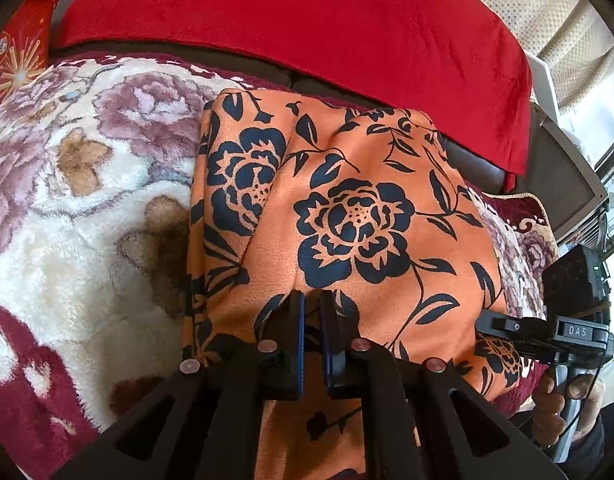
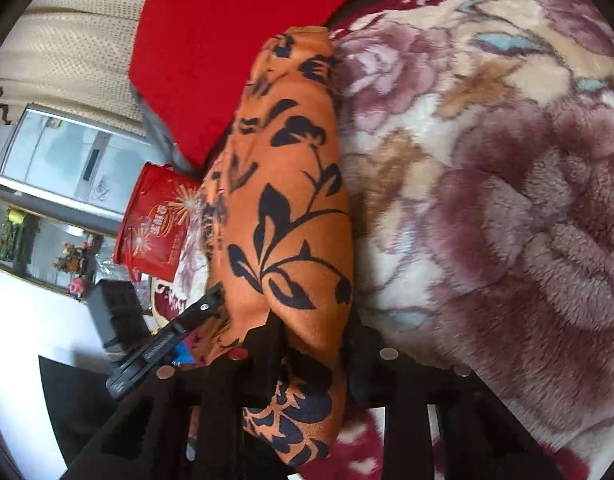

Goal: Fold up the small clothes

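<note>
Left gripper [image 1: 311,312] pinched tight on the orange floral garment [image 1: 347,200]. Right gripper [image 2: 315,332] clamps its folded edge, over the plush blanket [image 2: 507,160].

A plush floral blanket [image 1: 67,184] in cream and maroon fills the left of the left wrist view, a red cushion [image 1: 291,12] spans the top, and a red printed bag [image 2: 155,224] sits mid-left in the right wrist view

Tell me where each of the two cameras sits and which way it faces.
Left wrist: sits behind the left gripper, looking down on the orange cloth on the blanket; the right gripper and a hand show.
Right wrist: sits behind the right gripper, shut on a thick fold of cloth; the left gripper shows.
Shared: cloth, blanket, red cushion.
</note>
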Available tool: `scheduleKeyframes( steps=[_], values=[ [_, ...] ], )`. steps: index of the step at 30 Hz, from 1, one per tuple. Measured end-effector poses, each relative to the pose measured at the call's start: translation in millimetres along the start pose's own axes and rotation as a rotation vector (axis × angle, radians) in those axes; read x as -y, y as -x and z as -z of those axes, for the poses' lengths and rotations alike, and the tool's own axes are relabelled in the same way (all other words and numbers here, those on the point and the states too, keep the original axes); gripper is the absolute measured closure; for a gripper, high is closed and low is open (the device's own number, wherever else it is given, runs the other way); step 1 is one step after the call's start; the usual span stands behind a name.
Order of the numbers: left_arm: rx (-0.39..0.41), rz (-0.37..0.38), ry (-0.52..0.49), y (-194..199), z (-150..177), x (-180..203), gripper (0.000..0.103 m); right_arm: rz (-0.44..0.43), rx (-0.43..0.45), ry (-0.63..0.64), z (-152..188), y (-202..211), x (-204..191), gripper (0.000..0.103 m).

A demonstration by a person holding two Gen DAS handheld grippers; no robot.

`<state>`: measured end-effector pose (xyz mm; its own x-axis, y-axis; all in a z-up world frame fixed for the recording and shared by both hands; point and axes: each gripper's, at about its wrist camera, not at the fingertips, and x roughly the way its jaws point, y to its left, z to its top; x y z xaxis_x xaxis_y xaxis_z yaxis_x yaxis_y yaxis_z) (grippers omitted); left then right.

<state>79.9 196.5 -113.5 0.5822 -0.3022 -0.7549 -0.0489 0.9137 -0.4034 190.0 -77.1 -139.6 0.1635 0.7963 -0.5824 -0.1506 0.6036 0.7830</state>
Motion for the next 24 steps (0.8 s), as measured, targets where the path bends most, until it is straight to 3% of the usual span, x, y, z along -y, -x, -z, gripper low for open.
scheduleKeyframes(
  steps=[3, 5, 6, 7, 8, 10, 11, 12, 13, 16, 19, 20, 21, 22, 23, 24],
  values=[
    [0.005, -0.009, -0.012, 0.0, 0.1, 1.1, 0.094, -0.044, 0.005, -0.044, 3.5, 3.9, 10.7, 0.07],
    [0.007, -0.01, -0.016, 0.4, 0.5, 0.7, 0.094, -0.06, 0.027, -0.051, 10.8, 13.2, 6.2, 0.052],
    [0.007, -0.008, -0.015, -0.1, 0.5, 0.2, 0.094, -0.068, 0.029, -0.054, 15.4, 17.7, 4.7, 0.031],
    [0.008, -0.007, -0.017, 0.1, 1.0, 0.4, 0.094, -0.084, 0.036, -0.057, 22.4, 20.6, -2.2, 0.017],
    [0.008, -0.007, -0.021, 1.0, 2.0, 1.6, 0.094, -0.095, 0.056, -0.05, 30.5, 25.5, -7.4, 0.016],
    [0.01, -0.006, -0.024, 1.8, 2.7, 1.9, 0.094, -0.093, 0.07, 0.002, 38.3, 27.8, -20.2, 0.021],
    [0.009, -0.003, -0.02, 2.1, 2.8, 1.7, 0.094, -0.053, 0.04, 0.042, 40.9, 21.7, -22.2, 0.038],
    [0.007, 0.0, -0.014, 2.2, 2.6, 0.7, 0.094, -0.001, 0.002, 0.058, 41.5, 13.2, -18.7, 0.075],
    [0.004, 0.006, -0.006, 2.7, 2.4, -0.8, 0.094, 0.035, -0.022, 0.058, 42.2, 3.1, -10.1, 0.077],
    [0.033, 0.027, 0.049, 22.8, 5.0, -5.2, 0.093, -0.028, 0.002, -0.013, 42.2, 7.5, 6.1, 0.076],
    [0.115, 0.13, 0.102, 60.9, 23.2, -12.9, 0.078, -0.061, 0.007, 0.014, 45.7, 11.6, 4.7, 0.07],
    [0.125, 0.139, 0.119, 65.6, 32.4, -17.7, 0.068, -0.095, 0.001, -0.015, 45.1, 13.2, 10.3, 0.069],
    [0.096, 0.118, 0.144, 60.4, 43.5, -23.8, 0.069, -0.122, -0.005, -0.035, 44.6, 14.8, 14.4, 0.066],
    [0.006, 0.099, 0.161, 42.2, 55.4, -31.5, 0.082, -0.141, -0.011, -0.046, 44.5, 16.3, 16.7, 0.062],
    [-0.032, 0.094, 0.189, 30.3, 64.5, -41.2, 0.098, -0.151, -0.015, -0.049, 44.1, 18.3, 17.5, 0.057],
    [-0.019, 0.132, 0.237, 29.6, 67.6, -51.3, 0.098, -0.161, -0.017, -0.04, 43.8, 20.7, 15.4, 0.049]
  ],
)
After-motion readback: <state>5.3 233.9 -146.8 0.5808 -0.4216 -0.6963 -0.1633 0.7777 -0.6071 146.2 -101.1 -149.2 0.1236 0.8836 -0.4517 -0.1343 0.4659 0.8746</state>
